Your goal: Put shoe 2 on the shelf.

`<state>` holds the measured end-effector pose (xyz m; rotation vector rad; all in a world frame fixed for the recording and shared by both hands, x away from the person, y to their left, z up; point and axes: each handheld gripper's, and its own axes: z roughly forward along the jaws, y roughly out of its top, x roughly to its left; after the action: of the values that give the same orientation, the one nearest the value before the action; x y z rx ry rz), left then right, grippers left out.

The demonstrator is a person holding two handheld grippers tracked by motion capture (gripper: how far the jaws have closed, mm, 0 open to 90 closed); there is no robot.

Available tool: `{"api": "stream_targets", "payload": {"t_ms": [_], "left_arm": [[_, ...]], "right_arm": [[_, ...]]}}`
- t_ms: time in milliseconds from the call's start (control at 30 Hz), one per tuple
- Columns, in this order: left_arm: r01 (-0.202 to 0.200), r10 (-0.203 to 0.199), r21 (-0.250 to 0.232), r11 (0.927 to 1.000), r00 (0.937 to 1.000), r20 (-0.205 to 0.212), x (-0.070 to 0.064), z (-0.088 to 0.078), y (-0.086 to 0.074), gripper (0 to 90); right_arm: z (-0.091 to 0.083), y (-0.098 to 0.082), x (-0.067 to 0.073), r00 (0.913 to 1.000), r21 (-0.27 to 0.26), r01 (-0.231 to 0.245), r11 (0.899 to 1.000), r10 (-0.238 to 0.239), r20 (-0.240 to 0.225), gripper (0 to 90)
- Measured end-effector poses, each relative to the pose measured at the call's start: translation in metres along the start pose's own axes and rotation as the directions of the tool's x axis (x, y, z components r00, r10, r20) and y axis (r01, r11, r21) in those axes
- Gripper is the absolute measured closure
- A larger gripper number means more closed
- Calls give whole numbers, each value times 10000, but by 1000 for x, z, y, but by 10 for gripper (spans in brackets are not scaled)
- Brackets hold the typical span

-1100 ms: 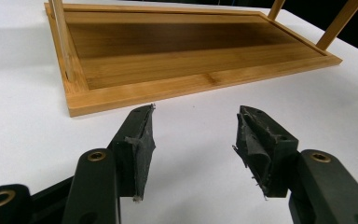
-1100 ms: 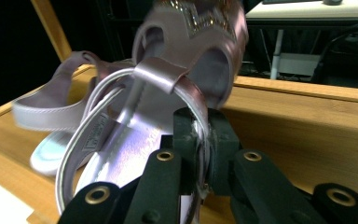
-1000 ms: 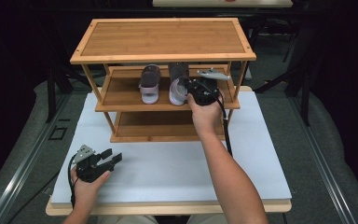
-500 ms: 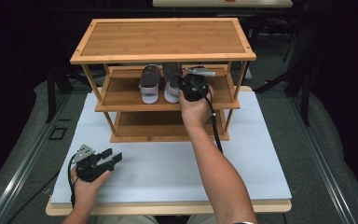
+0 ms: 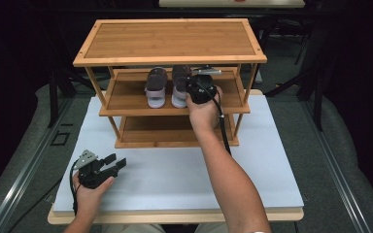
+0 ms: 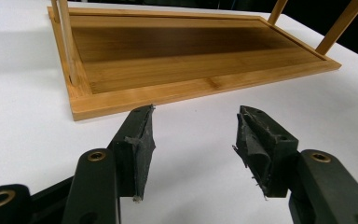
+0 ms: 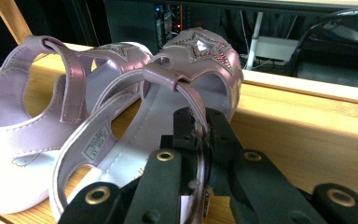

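At the lower left of the high view the left tool [image 5: 118, 163] rests on the white worktop [image 5: 175, 170], its jaws apart with nothing between them. At centre, on the middle shelf of the bamboo rack [image 5: 126, 102], two lilac sandals stand side by side; the right tool [image 5: 190, 88] is clamped on the heel strap of the right-hand sandal [image 5: 178, 82]. The strap is thin and soft, so I judge it could slip from the pads, or the sandal could swing and knock the left-hand sandal [image 5: 155, 87] or catch the shelf's front edge as it moves.

The left tool's view shows the rack's bottom shelf [image 6: 191, 51] bare. The right tool's view, at its lower centre, shows the strap [image 7: 193, 105] pinched between the jaws, which the hand covers from above.
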<state>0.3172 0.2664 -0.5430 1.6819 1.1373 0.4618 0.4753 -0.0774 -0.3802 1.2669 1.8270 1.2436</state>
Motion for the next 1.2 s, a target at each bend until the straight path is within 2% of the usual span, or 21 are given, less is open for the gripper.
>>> {"api": "stream_targets", "payload": {"t_ms": [67,233,300,500,633,700,933,1033,1133,1200], "left_arm": [[-22,22,11,10000,10000,4,-1,1,0,463],[-41,41,28,10000,10000,34,0,0,0,463],[-18,18,-27,10000,10000,5,1,0,0,463],[-2,2,-51,10000,10000,23,1,1,0,463],[-20,20,-18,10000,10000,17,0,2,0,463],[-18,18,12,10000,10000,24,0,3,0,463],[48,-49,91,9999,10000,55,-3,7,-1,463],[-75,75,101,9999,10000,8,-6,9,-1,465],[-241,240,-27,9997,9995,-183,-11,10,2,465],[-281,279,-174,9995,9995,-123,-15,10,6,466]], "right_arm": [[1,-1,1,9997,0,-109,9999,109,229,834],[4,-1,2,9998,-67,-199,9998,199,-2,802],[7,-1,2,9991,-137,-409,9991,411,130,792],[6,-1,1,9975,-426,-617,9972,601,-372,673],[2,-2,2,9969,-687,-439,9967,392,-684,624],[0,-2,3,9971,-765,-420,9962,370,-659,619],[-14,-2,3,9936,-1113,-590,9920,477,-1022,590],[-22,-3,4,9943,-1220,-524,9911,404,-986,578],[-32,-5,5,9928,-1398,-482,9890,321,-1154,573],[-38,-6,5,9911,-1566,-515,9863,312,-1295,560]]}}
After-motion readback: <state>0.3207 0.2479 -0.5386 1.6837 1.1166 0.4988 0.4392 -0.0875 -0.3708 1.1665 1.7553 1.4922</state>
